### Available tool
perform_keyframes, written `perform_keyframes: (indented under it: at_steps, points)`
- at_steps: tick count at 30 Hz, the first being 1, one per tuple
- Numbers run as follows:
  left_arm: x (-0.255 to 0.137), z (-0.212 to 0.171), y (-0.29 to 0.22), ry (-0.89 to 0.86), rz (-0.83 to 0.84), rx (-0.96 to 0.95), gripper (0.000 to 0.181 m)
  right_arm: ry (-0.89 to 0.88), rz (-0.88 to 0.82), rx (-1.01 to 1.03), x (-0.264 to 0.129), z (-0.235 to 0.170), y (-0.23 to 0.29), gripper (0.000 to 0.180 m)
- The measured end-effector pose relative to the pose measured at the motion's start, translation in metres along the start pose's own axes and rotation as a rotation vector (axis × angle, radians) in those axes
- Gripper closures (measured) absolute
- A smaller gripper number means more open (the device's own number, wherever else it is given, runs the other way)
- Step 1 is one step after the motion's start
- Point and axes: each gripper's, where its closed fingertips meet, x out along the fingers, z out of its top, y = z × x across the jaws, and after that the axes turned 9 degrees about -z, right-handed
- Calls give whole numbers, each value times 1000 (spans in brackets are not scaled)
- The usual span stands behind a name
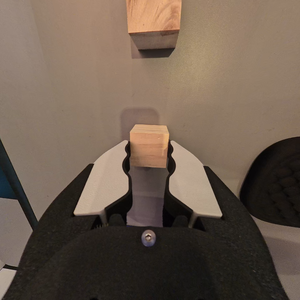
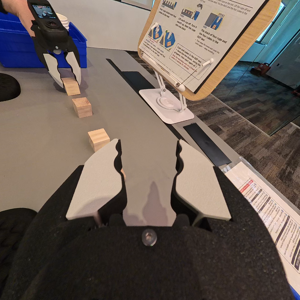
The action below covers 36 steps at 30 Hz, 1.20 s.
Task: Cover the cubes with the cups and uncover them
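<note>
Four wooden cubes lie in a row on the grey mat (image 2: 40,146). My left gripper (image 1: 149,142) is closed on the farthest cube (image 1: 149,146), its pads touching both sides; this also shows in the right wrist view, gripper (image 2: 70,83) and cube (image 2: 72,88). The second cube (image 2: 82,107) shows ahead of it in the left wrist view (image 1: 154,21). My right gripper (image 2: 148,142) is open and empty above the mat. The third cube (image 2: 98,139) sits just left of its left fingertip. The fourth cube (image 2: 123,174) is mostly hidden behind that finger. A stack of white cups (image 2: 64,21) stands in the blue bin (image 2: 16,45).
An instruction board (image 2: 203,40) on a white stand (image 2: 167,105) sits at the table's far right edge. A black round pad (image 2: 8,87) lies left of the cubes, also in the left wrist view (image 1: 272,183). A laminated sheet (image 2: 267,211) lies at the right.
</note>
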Motion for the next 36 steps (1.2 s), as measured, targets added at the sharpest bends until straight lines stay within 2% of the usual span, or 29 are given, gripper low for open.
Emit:
perform_keyframes:
  at_steps: [5,9,11,14,17,19,21,22,24,26,28,32,36]
  points:
    - [-6,1,6,-20,86,3,130,-1,1,3,0,0,0,116]
    - [-44,16,4,-204,143,-74,130,3,4,6,1,-2,0,116]
    - [-86,23,8,-364,220,-130,130,1,4,10,2,-2,-1,116]
    - [-175,13,14,-679,404,-238,133,1,4,12,2,-3,-1,115]
    - [-254,-38,16,-924,595,-415,129,4,6,13,3,-3,0,116]
    - [-279,-85,13,-987,671,-538,123,11,8,10,4,-4,1,116]
    - [-287,-128,5,-993,727,-637,117,20,14,6,6,-5,3,116]
    - [-287,-147,0,-984,750,-660,120,25,16,4,8,-5,4,116]
    - [-278,-175,-13,-934,762,-664,139,31,21,2,10,-6,5,116]
    - [-266,-196,-22,-849,775,-648,148,38,23,0,11,-7,6,116]
    - [-252,-208,-29,-762,760,-629,156,46,26,-1,12,-8,7,116]
    - [-228,-211,-33,-651,713,-569,154,60,27,0,14,-11,8,116]
    - [-193,-214,-27,-400,650,-488,155,70,25,4,15,-13,8,115]
